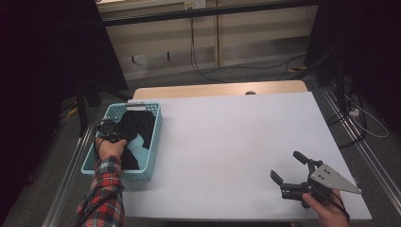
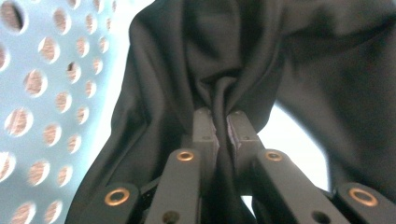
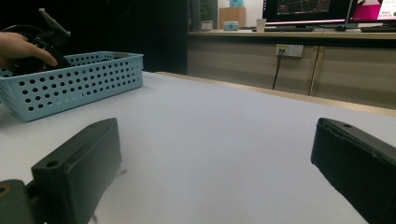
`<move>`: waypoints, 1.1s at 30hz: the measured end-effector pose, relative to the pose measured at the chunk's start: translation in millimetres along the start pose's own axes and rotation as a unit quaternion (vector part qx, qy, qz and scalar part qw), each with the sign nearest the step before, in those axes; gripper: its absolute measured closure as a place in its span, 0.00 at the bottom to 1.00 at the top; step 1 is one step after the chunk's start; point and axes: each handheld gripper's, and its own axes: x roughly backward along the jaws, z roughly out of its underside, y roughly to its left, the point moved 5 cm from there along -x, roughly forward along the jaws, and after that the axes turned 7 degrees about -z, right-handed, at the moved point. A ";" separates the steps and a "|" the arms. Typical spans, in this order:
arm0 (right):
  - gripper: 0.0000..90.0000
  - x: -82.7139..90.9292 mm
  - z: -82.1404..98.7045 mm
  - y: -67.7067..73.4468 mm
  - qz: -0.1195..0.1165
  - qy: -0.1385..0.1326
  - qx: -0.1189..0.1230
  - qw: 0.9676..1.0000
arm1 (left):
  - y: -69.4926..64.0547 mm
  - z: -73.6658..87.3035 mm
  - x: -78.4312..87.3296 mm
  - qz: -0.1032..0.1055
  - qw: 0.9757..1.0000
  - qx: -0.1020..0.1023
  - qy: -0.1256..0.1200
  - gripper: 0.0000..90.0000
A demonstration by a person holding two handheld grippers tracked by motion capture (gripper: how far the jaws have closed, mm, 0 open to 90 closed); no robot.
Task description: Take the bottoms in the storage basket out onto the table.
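A light blue perforated basket (image 1: 155,137) stands at the table's left edge with a black cloth (image 1: 139,125) piled in it. My left gripper (image 1: 113,134) reaches down into the basket, held by a hand in a plaid sleeve. In the left gripper view its jaws pinch a fold of the black cloth (image 2: 299,70), and the left gripper (image 2: 222,122) is shut on it. My right gripper (image 1: 288,166) rests low at the table's front right, jaws wide apart with nothing between them. The right gripper view shows the basket (image 3: 74,81) far off to the left.
The white table top (image 1: 236,137) stretches between basket and right gripper. A wooden strip (image 1: 217,89) runs along its far edge. Cables (image 1: 198,66) lie on the floor behind, and cabinets stand beyond. Metal rails flank the table on both sides.
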 end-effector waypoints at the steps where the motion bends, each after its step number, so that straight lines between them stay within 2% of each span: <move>1: 0.01 0.0 0.1 -0.1 -0.001 0.001 0.000 1.000 | -2.7 -3.4 1.9 0.005 1.000 0.001 -0.007 0.94; 4: 0.01 -0.5 0.2 0.1 -0.002 0.001 0.000 1.000 | -13.3 -15.5 8.4 0.025 0.999 0.010 -0.032 0.95; 5: 0.01 -0.5 0.0 0.2 -0.002 0.000 0.000 1.000 | -17.6 -19.9 10.7 0.031 0.999 0.010 -0.041 0.95; 6: 0.01 -0.4 -0.2 0.4 -0.002 0.000 0.001 1.000 | -22.2 -25.3 13.3 0.033 0.998 0.000 -0.051 0.95; 7: 0.01 -0.3 -0.4 0.7 -0.003 -0.001 0.002 1.000 | -26.0 -28.6 14.5 0.036 0.998 0.003 -0.059 0.95; 9: 0.01 -0.3 -0.5 1.0 -0.004 -0.001 0.002 1.000 | -36.9 -36.9 17.4 0.049 0.996 0.008 -0.078 0.95; 11: 0.01 0.0 -0.4 0.9 -0.004 -0.001 0.001 1.000 | -46.0 -43.0 17.9 0.057 0.994 0.002 -0.095 0.95; 13: 0.01 0.6 -0.5 0.5 -0.004 -0.002 0.001 1.000 | -52.7 -45.6 16.9 0.064 0.993 -0.003 -0.099 0.95; 15: 0.01 1.3 -0.2 0.5 -0.004 -0.001 -0.002 1.000 | -58.3 -45.2 13.0 0.066 0.993 0.001 -0.100 0.95; 18: 0.01 2.4 -0.1 0.3 -0.004 -0.002 -0.001 1.000 | -60.6 -41.6 6.2 0.069 0.992 0.002 -0.103 0.93; 20: 0.01 3.0 0.1 0.1 -0.003 -0.003 -0.002 1.000 | -60.7 -39.1 3.5 0.069 0.993 -0.009 -0.096 0.89; 23: 0.01 3.9 0.3 -0.3 -0.002 -0.002 -0.003 1.000 | -57.9 -41.5 4.6 0.055 0.993 -0.025 -0.102 0.68; 25: 0.01 4.1 0.3 -0.6 0.000 -0.002 -0.003 1.000 | -52.4 -45.9 8.1 0.041 0.993 -0.019 -0.112 0.47; 26: 0.01 4.1 0.2 -0.8 0.000 -0.002 -0.003 1.000 | -50.4 -47.7 10.1 0.040 0.992 -0.013 -0.119 0.39; 27: 0.01 4.2 0.3 -0.7 0.001 -0.002 -0.004 1.000 | -46.8 -49.9 14.0 0.035 0.991 -0.012 -0.126 0.37; 29: 0.01 4.5 0.1 -0.6 0.001 -0.002 -0.003 1.000 | -39.2 -51.9 18.8 0.018 0.991 -0.017 -0.134 0.25; 31: 0.01 4.3 0.3 -0.4 0.001 -0.001 -0.003 1.000 | -30.3 -50.7 21.9 0.004 0.990 -0.015 -0.139 0.20; 33: 0.01 3.7 0.7 -0.5 0.000 0.001 -0.002 1.000 | -21.6 -46.9 22.2 -0.007 0.991 -0.004 -0.132 0.10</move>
